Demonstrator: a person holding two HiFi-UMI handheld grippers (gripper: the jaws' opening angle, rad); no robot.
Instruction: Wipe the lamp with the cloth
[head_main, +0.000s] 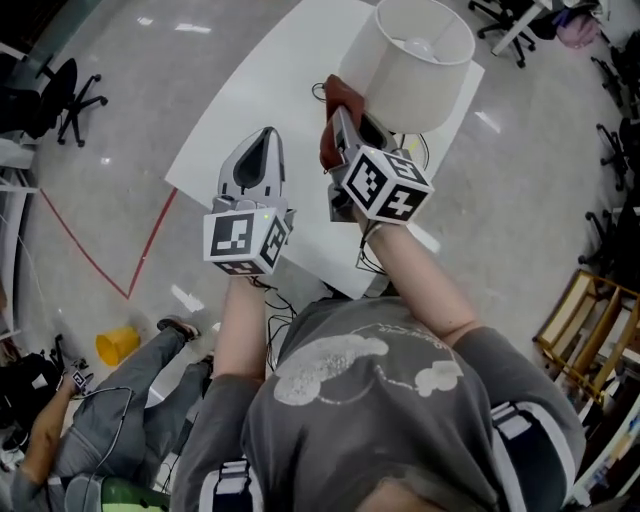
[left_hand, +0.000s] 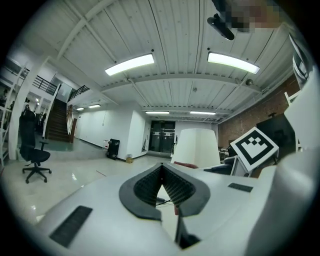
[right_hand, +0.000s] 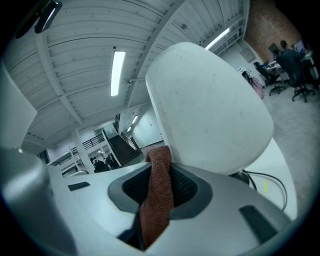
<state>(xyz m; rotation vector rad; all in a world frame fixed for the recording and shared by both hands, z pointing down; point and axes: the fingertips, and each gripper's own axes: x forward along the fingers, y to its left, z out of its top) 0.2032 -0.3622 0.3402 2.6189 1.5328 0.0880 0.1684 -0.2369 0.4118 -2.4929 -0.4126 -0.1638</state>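
While my left gripper (head_main: 266, 140) hangs idle over the desk (head_main: 250, 80), its jaws pressed together on nothing, the work sits with my right. Ahead of the left jaws and off to their right stands the lamp (left_hand: 199, 147), well clear of them.

My right gripper (head_main: 340, 118) has its jaws pinching the cloth (right_hand: 157, 195), a rust-red strip that runs up between them and pokes out past the tips. Just beyond those tips, and to their right, is the lamp's white shade (right_hand: 210, 110). The cloth's free end seems to touch its lower side, though I cannot tell how firmly.

My worry is the push. The shade looks light and wide, and nothing steadies it, so a hard sideways stroke could tilt it or tip the whole lamp. Only a narrow fold of cloth is caught in the jaws, so dragging it along the shade might pull it loose. If the cloth bunches, the bare tips could scrape the shade. A cable (right_hand: 260, 177) lies beyond the jaws to the right and could snag.
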